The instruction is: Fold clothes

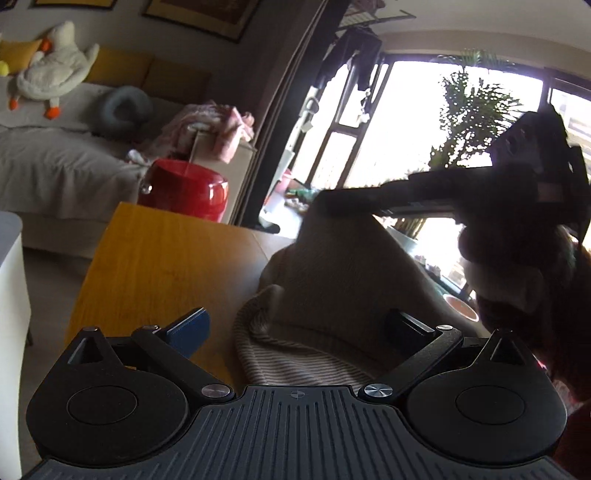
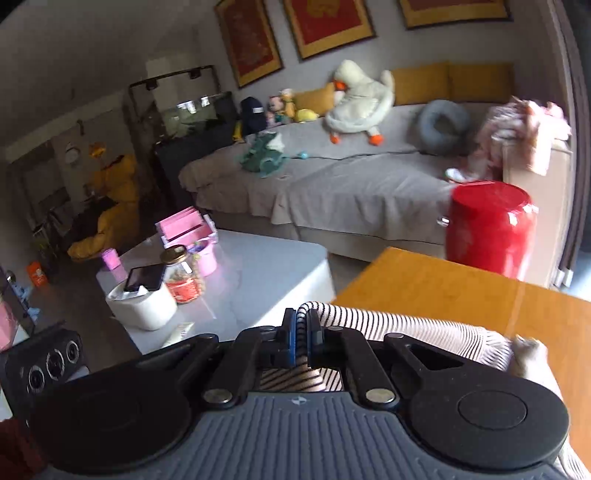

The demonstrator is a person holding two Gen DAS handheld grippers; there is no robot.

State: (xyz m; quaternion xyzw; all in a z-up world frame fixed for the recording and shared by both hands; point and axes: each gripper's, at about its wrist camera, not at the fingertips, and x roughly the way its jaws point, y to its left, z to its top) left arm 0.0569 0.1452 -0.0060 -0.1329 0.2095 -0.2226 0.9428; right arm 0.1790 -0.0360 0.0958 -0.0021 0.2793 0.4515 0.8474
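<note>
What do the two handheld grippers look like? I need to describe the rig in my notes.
Both the left gripper and the right gripper are black, with a ribbed grey body, two round discs, silver bolts on the linkage arms and blue pads on the fingers. A dark red sleeve shows beside them.

L wrist cam faces window, R wrist cam faces sofa (image 2: 332, 177); both close above wooden table (image 1: 155, 266), shared.

A lived-in home sitting room is shown: a grey-covered sofa (image 2: 332, 184) is strewn with a plush goose (image 2: 360, 107), small toys and yellow cushions (image 2: 450, 83). Framed red pictures (image 2: 327, 24) are hung above it, and laundry (image 1: 351, 55) is hung by a large window (image 1: 413, 122)
</note>
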